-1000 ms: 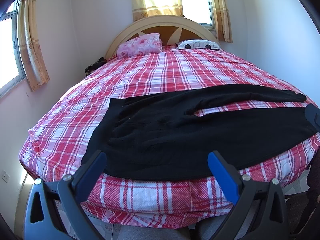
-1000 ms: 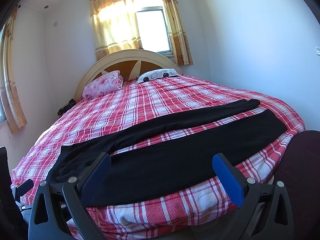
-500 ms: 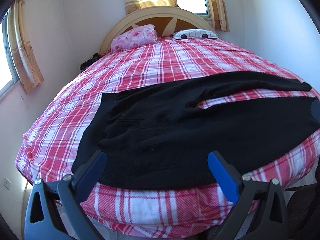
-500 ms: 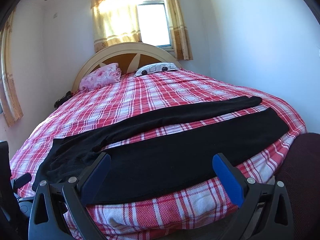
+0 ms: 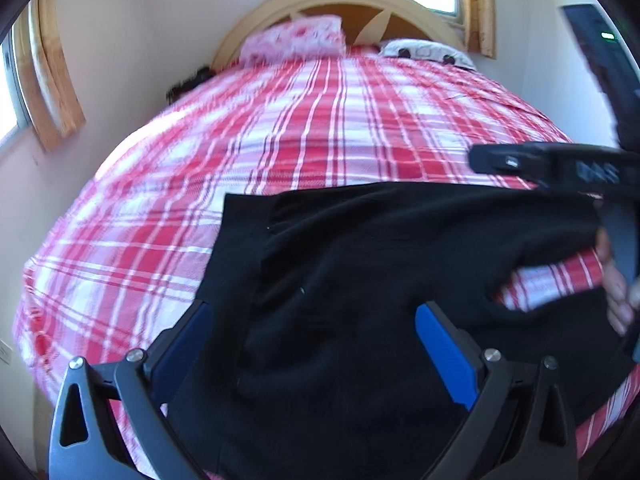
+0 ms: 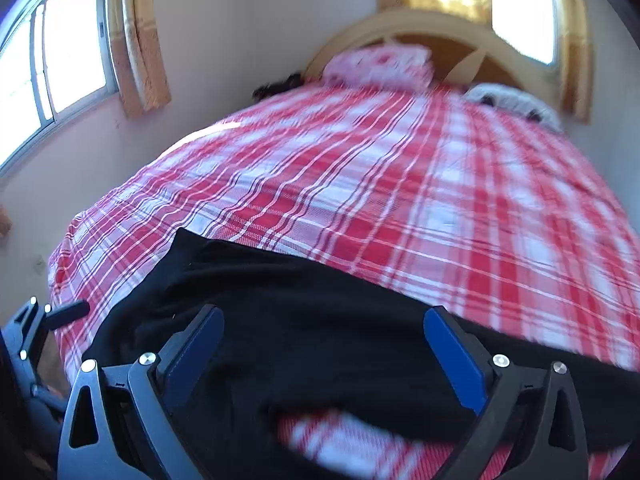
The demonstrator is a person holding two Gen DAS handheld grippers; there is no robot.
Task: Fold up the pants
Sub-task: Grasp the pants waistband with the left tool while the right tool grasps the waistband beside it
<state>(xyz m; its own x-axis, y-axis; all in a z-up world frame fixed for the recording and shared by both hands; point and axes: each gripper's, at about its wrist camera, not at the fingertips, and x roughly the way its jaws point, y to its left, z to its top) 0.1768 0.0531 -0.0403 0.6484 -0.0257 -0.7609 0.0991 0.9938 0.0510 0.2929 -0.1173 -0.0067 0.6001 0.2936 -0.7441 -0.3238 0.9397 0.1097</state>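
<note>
Two spread hand-held grippers (image 5: 316, 344) (image 6: 324, 348) over pants (image 5: 360, 280)

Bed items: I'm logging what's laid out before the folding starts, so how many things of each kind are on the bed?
Black pants: 1
Pink floral pillow: 1
White pillow with dark spots: 1
Dark thing at the bed's far left edge, too blurred to name: 1
Total: 4, all on the red plaid bedspread.
</note>
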